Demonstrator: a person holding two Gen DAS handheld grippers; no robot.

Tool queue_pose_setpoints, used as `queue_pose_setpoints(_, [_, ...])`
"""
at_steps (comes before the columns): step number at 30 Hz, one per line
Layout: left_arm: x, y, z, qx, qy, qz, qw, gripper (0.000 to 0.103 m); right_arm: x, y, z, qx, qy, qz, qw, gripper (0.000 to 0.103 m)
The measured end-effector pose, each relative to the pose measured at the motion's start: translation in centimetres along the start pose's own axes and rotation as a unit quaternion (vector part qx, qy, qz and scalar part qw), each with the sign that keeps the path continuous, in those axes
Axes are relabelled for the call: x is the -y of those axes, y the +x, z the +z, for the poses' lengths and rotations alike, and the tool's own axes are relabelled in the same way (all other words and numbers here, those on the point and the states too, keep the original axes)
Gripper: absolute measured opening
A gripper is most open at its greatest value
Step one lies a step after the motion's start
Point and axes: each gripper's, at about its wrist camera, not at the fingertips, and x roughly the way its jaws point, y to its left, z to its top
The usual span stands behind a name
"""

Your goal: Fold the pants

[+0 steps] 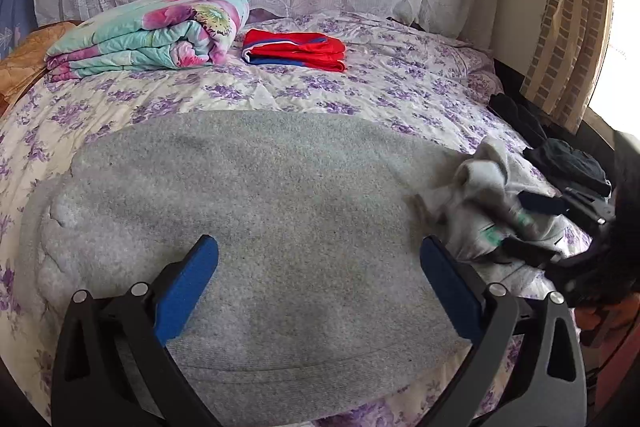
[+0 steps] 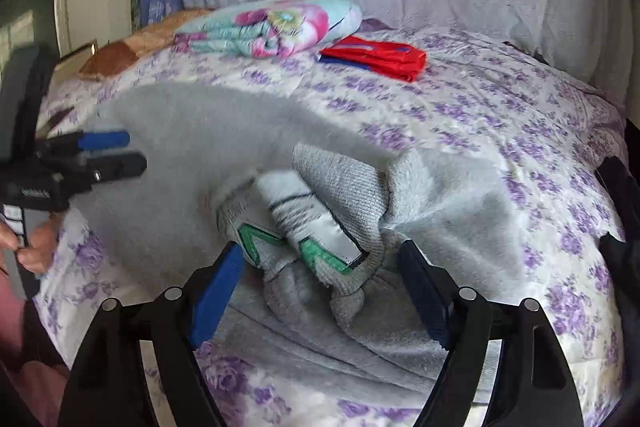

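Grey fleece pants (image 1: pixel 260 195) lie spread flat across the bed, seen also in the right wrist view (image 2: pixel 180 155). Their right end is bunched into a crumpled heap (image 2: pixel 332 195) that shows a green-edged patch (image 2: pixel 320 251). My right gripper (image 2: pixel 322 249) stands open around this heap, and its pads do not press the cloth. The left wrist view shows the same gripper (image 1: pixel 532 225) at the heap (image 1: pixel 480 187). My left gripper (image 1: pixel 319 247) is open wide just above the flat part of the pants, with nothing held. It also shows at the left (image 2: pixel 112 151).
A folded floral quilt (image 1: pixel 152 35) and a folded red and blue garment (image 1: pixel 296 51) lie at the back of the bed. Dark clothes (image 1: pixel 568 163) sit at the right edge. The purple-flowered bedspread (image 1: pixel 360 87) lies under everything. A person's hand (image 2: pixel 36 243) holds the left gripper.
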Motion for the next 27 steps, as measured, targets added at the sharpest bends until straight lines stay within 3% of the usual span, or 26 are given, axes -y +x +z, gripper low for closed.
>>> queue_pose_setpoints(2, [-0.1, 0.0, -0.1, -0.002, 0.000, 0.001, 1.0000, 0.099, -2.5, 1.5, 0.0, -0.013, -0.051, -0.058, 0.997, 0.093])
queue_pose_setpoints(4, [0.0, 0.0, -0.1, -0.001, 0.004, 0.001, 1.0000, 0.099, -3.9, 0.3, -0.1, 0.002, -0.083, -0.076, 0.994, 0.093])
queue_pose_setpoints(6, [0.0, 0.0, -0.1, -0.002, 0.006, 0.002, 1.0000, 0.099, -3.4, -2.2, 0.1, 0.026, -0.065, -0.026, 0.997, 0.092])
queue_pose_setpoints(7, [0.0, 0.0, -0.1, -0.003, 0.007, 0.002, 1.0000, 0.099, -2.1, -4.1, 0.2, 0.049, -0.034, 0.023, 0.998, 0.092])
queue_pose_setpoints(9, [0.3, -0.1, 0.1, -0.001, 0.011, -0.002, 0.9999, 0.099, 0.6, -6.5, 0.5, 0.085, 0.025, 0.059, 0.994, 0.091])
queue_pose_setpoints(11, [0.8, -0.5, 0.3, 0.004, 0.016, -0.011, 0.9998, 0.099, 3.9, -8.0, 0.8, 0.116, 0.088, 0.054, 0.988, 0.080])
queue_pose_setpoints(13, [1.4, -0.8, 0.5, 0.009, 0.021, -0.020, 0.9995, 0.099, 6.4, -7.6, 1.2, 0.120, 0.135, 0.057, 0.982, 0.054])
queue_pose_setpoints(16, [2.1, -0.9, 0.5, 0.010, 0.027, -0.023, 0.9993, 0.099, 7.9, -4.5, 0.9, 0.102, 0.190, 0.103, 0.971, 0.040])
queue_pose_setpoints(19, [2.6, -1.1, 0.7, 0.008, 0.027, -0.034, 0.9990, 0.099, 6.7, 2.8, -1.0, -0.017, 0.208, 0.111, 0.972, 0.043])
queue_pose_setpoints(20, [2.8, -1.3, 0.8, 0.010, 0.028, -0.039, 0.9988, 0.099, 6.3, 2.5, -1.4, 0.011, 0.201, 0.105, 0.974, 0.044])
queue_pose_setpoints(21, [3.0, -1.4, 1.0, 0.012, 0.032, -0.043, 0.9985, 0.099, 6.1, 1.9, -1.3, 0.010, 0.194, 0.108, 0.975, 0.046])
queue_pose_setpoints(24, [4.5, -2.0, 1.7, 0.025, 0.054, -0.054, 0.9968, 0.099, 7.6, -1.5, -1.1, 0.036, 0.230, 0.146, 0.961, 0.047])
queue_pose_setpoints(27, [6.4, -2.1, 2.3, 0.034, 0.072, -0.087, 0.9930, 0.099, 9.6, -4.1, -0.5, 0.084, 0.242, 0.119, 0.959, 0.047])
